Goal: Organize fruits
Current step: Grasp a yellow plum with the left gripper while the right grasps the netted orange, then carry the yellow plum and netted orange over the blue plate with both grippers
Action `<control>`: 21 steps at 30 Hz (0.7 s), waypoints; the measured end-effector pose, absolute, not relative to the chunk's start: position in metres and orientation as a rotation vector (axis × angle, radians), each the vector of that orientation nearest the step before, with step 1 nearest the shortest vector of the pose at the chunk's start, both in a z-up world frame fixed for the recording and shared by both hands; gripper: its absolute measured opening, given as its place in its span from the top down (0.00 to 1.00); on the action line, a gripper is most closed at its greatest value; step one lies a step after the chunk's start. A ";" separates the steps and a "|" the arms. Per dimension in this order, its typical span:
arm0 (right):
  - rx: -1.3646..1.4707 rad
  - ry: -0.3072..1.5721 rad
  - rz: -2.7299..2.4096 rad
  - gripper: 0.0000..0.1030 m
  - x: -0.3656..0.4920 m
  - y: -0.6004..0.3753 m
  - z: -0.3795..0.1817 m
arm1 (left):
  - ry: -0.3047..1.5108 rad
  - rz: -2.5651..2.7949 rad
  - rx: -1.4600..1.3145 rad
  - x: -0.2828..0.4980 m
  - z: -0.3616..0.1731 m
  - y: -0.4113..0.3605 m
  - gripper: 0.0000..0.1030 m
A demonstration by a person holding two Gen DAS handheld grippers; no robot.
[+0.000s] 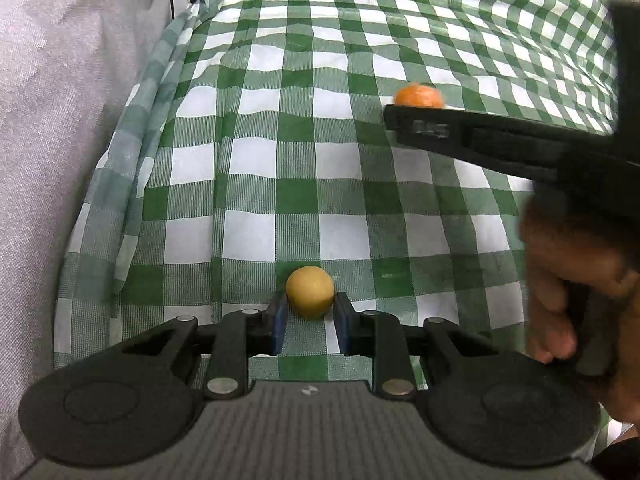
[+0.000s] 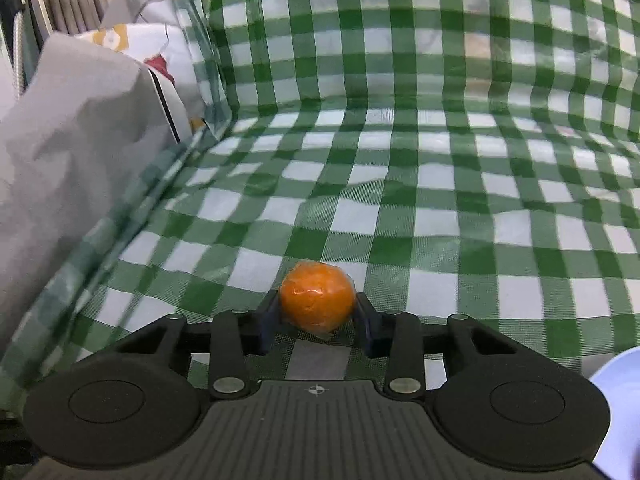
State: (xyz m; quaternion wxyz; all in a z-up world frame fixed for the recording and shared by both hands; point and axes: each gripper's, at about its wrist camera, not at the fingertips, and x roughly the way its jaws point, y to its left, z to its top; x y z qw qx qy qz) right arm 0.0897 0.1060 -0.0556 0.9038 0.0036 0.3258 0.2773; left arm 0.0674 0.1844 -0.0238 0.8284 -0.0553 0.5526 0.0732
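- Left gripper (image 1: 310,318): the two blue-padded fingers (image 1: 279,324) sit on either side of a yellow fruit (image 1: 309,291), pads pressed to its flanks; the fruit is clasped at the fingertips, near the bottom of the left wrist view. Gripping across the widest part of a round, smooth body probably keeps it from squirting forward.
- Whether the yellow fruit is lifted or resting on the checked cloth (image 1: 288,152) cannot be told from this view.
- Right gripper (image 2: 318,320): its fingers (image 2: 266,326) are clamped on an orange fruit (image 2: 317,300) with a glossy, wrinkled surface that looks like a clear wrapper. The fruit bulges past the fingertips, so the hold appears to be on its rear half, which could be less secure.
- In the left wrist view the right gripper (image 1: 394,114) reaches in from the right, and the orange fruit (image 1: 419,96) shows just above its dark finger; the hand (image 1: 568,280) is wrapped round the handle at the near right.
- The two fruits are well apart, orange farther and to the right of yellow, likely so the tools do not collide.
- A pale rounded edge, perhaps a bowl (image 2: 618,408), sits at the near right of the right wrist view; it may be the destination.
- Grey fabric (image 1: 60,140) borders the cloth on the left.
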 end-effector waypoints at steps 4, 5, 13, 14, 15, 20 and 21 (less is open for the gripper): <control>0.028 0.637 0.567 0.61 0.071 0.083 -0.036 | 1.147 0.152 -0.116 0.070 -0.020 0.180 0.74; 0.037 0.630 0.565 0.61 0.066 0.076 -0.031 | 1.140 0.152 -0.118 0.071 -0.018 0.179 0.74; 0.062 0.543 0.515 0.61 -0.011 -0.002 0.002 | 1.050 0.149 -0.104 0.060 -0.003 0.164 0.74; 0.059 0.537 0.504 0.61 -0.022 -0.014 0.004 | 1.041 0.142 -0.103 0.058 -0.002 0.161 0.74; 0.058 0.534 0.494 0.61 -0.030 -0.024 0.005 | 1.034 0.134 -0.100 0.056 0.000 0.158 0.74; 0.074 0.513 0.423 0.61 -0.060 -0.076 0.009 | 0.997 0.086 -0.067 0.043 0.005 0.136 0.74; 0.073 0.507 0.405 0.61 -0.064 -0.086 0.009 | 0.989 0.077 -0.066 0.042 0.006 0.133 0.74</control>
